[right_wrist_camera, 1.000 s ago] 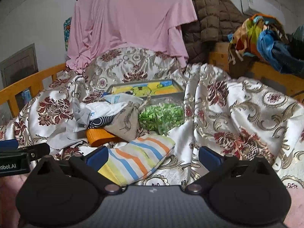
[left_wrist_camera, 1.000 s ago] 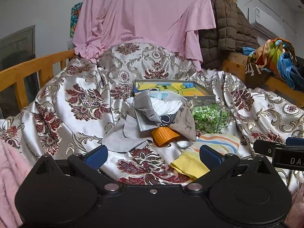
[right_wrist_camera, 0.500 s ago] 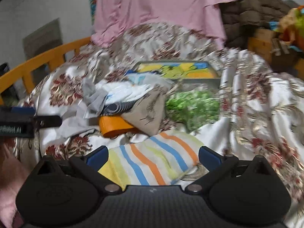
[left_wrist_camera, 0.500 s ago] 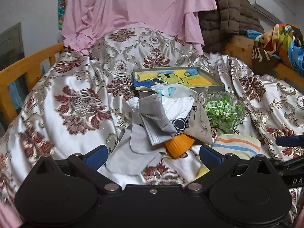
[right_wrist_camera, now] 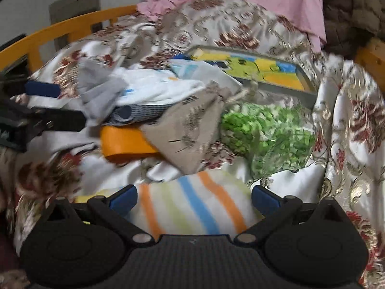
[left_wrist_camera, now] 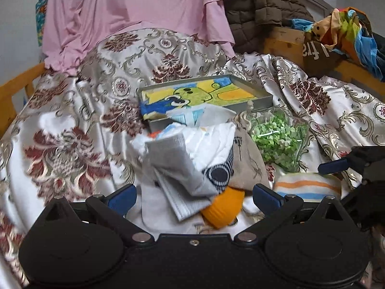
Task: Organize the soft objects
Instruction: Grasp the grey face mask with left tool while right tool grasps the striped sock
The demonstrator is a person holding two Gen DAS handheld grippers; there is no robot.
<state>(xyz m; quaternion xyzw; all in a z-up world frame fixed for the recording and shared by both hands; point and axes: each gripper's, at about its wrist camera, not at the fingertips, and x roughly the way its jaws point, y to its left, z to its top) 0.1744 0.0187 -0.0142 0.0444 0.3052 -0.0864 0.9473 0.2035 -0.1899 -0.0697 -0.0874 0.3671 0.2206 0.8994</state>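
Note:
A pile of soft things lies on a floral satin bedspread [left_wrist_camera: 72, 125]. A grey cloth [left_wrist_camera: 178, 168] lies over a white cloth [left_wrist_camera: 211, 139], a beige pouch [left_wrist_camera: 250, 159] and an orange item [left_wrist_camera: 223, 209]. My left gripper [left_wrist_camera: 195, 197] is open, its blue pads either side of the grey cloth and orange item. A striped towel [right_wrist_camera: 192, 202] lies between the open pads of my right gripper [right_wrist_camera: 193, 198]. The towel also shows in the left wrist view [left_wrist_camera: 305, 187].
A grey tray with a yellow cartoon picture [left_wrist_camera: 204, 94] sits behind the pile. A clear bag of green bits [left_wrist_camera: 276, 139] lies right of the pouch. Pink sheet [left_wrist_camera: 134, 12], brown quilted jacket [left_wrist_camera: 259, 9], orange wooden rails [right_wrist_camera: 72, 26] surround the bed.
Both grippers have moved forward and closer to the pile. The left now straddles the grey cloth; the right now straddles the striped towel. Both stay open.

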